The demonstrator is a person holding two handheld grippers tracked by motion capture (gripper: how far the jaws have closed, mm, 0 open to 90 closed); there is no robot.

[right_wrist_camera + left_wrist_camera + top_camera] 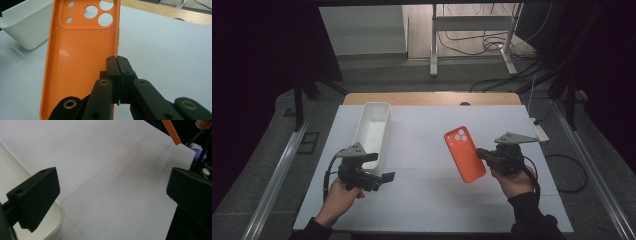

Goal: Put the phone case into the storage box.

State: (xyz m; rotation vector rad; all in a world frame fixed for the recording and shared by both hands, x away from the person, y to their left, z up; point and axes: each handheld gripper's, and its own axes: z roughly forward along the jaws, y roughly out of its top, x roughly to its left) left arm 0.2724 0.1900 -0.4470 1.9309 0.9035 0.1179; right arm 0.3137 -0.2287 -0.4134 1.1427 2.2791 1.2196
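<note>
The orange phone case (464,154) sits right of centre in the high view, tilted so its camera cut-outs point to the upper left, and it is lifted clear of the white table (422,200). In the right gripper view the case (80,62) stands tall in the left half of the frame, hollow side facing the camera, the round lens holes near the top edge. The right gripper (117,65) has its two black jaws pressed together on the case's right-hand rim, about halfway down its length; the wall of the case is pinched between them. In the high view that gripper (486,155) lies at the case's right edge, held by a hand in a dark sleeve.

The left gripper (384,169) is in the lower left of the high view, just beside the near end of the white bin (373,131). Its jaws stand wide apart with nothing between them, and in the left gripper view the bin's rounded rim (58,220) shows at the lower left under one jaw.
</note>
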